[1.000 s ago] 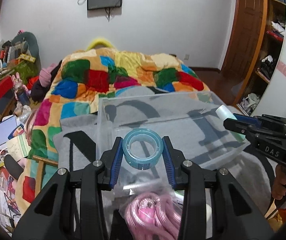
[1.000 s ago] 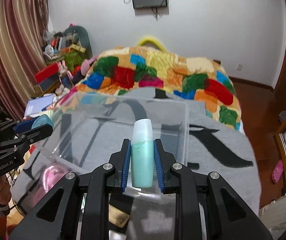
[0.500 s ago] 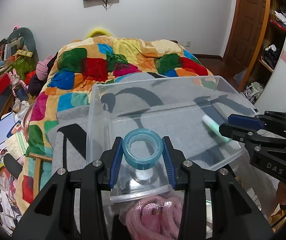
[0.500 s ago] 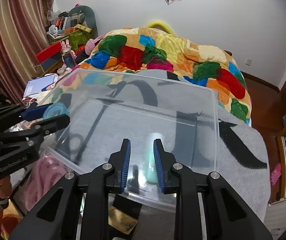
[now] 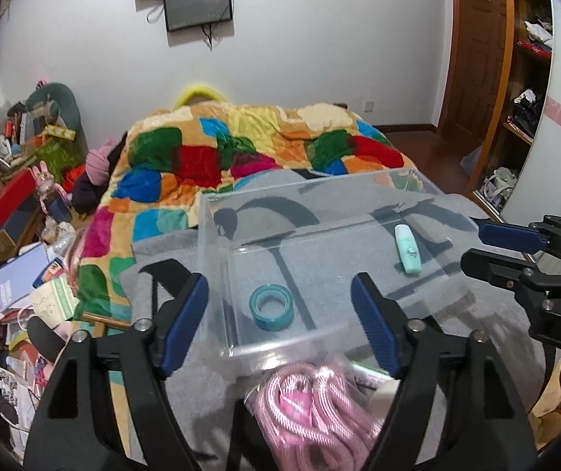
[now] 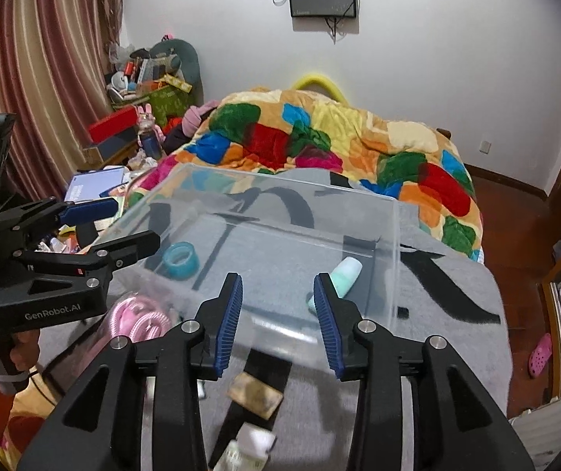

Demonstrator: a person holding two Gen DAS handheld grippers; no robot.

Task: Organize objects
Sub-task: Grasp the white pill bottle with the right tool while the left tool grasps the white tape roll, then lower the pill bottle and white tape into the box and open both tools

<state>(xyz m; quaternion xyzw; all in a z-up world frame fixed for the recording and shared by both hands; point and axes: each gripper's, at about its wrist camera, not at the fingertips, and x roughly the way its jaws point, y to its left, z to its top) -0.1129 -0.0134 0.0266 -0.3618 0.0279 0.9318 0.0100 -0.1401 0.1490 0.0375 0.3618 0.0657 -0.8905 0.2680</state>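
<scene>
Resting on the grey blanket with black lettering (image 5: 186,373) at the foot of the bed, a clear rectangular plastic bin (image 5: 217,274) holds two items. Blue translucent roll of tape (image 5: 272,308) lies flat on the bin floor near the left front corner. Mint-green capped tube (image 5: 408,254) lies on its side on the bin floor toward the right wall, white cap pointing to the far wall. The two are well apart.

Left gripper (image 5: 280,324): jaws spread wide, blue pads either side of the bin's near wall, nothing held. It hangs above the bin's front rim; the tape sits below and between the fingers, untouched.

Right gripper (image 6: 277,320): jaws wide apart, empty, poised over the near rim on the bin's right half. In the right wrist view the tube (image 6: 337,280) shows just past the right finger, partly hidden by its blue pad. The tape (image 6: 180,260) appears by the bin's left wall, beside the left gripper's fingers (image 6: 129,245).

Outside the bin, at its near left corner on the blanket: pink coiled rope in a clear bag (image 5: 312,412). In front of the bin: a small tan rectangular card (image 6: 255,394) and a white packet (image 6: 247,449), blurred.

Multicoloured patchwork quilt (image 5: 249,149) covers the bed beyond the bin.
</scene>
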